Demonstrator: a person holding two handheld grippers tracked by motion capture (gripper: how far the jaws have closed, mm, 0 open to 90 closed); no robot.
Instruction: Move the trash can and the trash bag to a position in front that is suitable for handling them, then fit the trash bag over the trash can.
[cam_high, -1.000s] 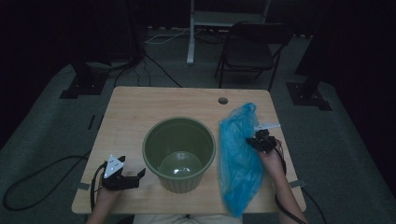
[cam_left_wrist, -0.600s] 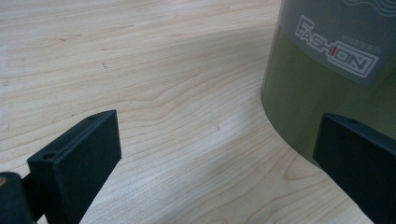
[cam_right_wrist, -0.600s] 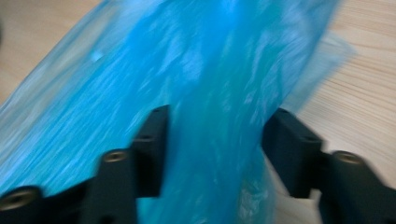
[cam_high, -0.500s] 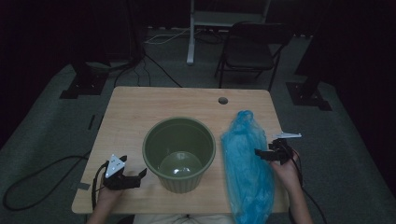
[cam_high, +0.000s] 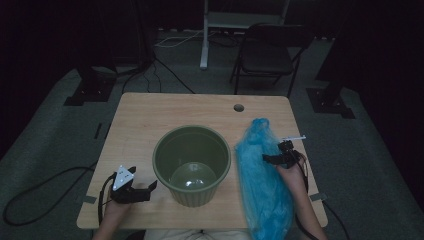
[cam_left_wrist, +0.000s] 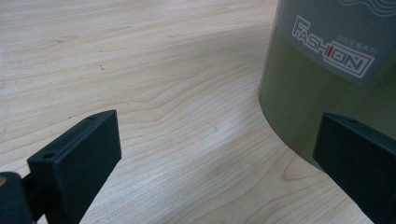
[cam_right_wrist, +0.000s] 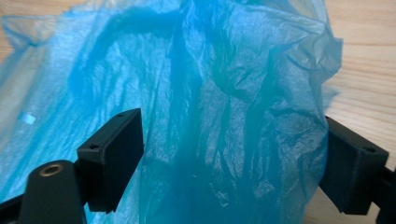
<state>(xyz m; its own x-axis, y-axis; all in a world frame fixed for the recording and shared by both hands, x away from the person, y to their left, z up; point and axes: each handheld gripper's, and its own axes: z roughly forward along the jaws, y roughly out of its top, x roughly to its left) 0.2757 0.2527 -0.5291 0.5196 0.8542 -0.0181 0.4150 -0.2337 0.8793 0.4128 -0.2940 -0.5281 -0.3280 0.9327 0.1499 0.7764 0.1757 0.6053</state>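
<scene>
A crumpled blue plastic bag (cam_high: 262, 187) lies along the right side of the table, its lower end hanging over the front edge. My right gripper (cam_high: 268, 158) is at the bag's right edge, level with its middle. Its jaws have just been opening and now stand wide apart. In the right gripper view the bag (cam_right_wrist: 210, 93) bulges between the jaws of the right gripper (cam_right_wrist: 233, 158), and the pads do not press on it. A green plastic bin (cam_high: 191, 165) stands at the table's middle. My left gripper (cam_high: 150, 187) rests open just left of it, the bin (cam_left_wrist: 327, 70) by one jaw.
The wooden table (cam_high: 150, 115) has a cable hole (cam_high: 238, 107) near its far edge. A folding chair (cam_high: 267, 57) and stand legs sit on the dark carpet beyond. Cables trail from both grippers off the front edge.
The right gripper let go of the bag, drew back to the right, then came in again beside it. The bag has settled flatter on the table. The left gripper has stayed put.
</scene>
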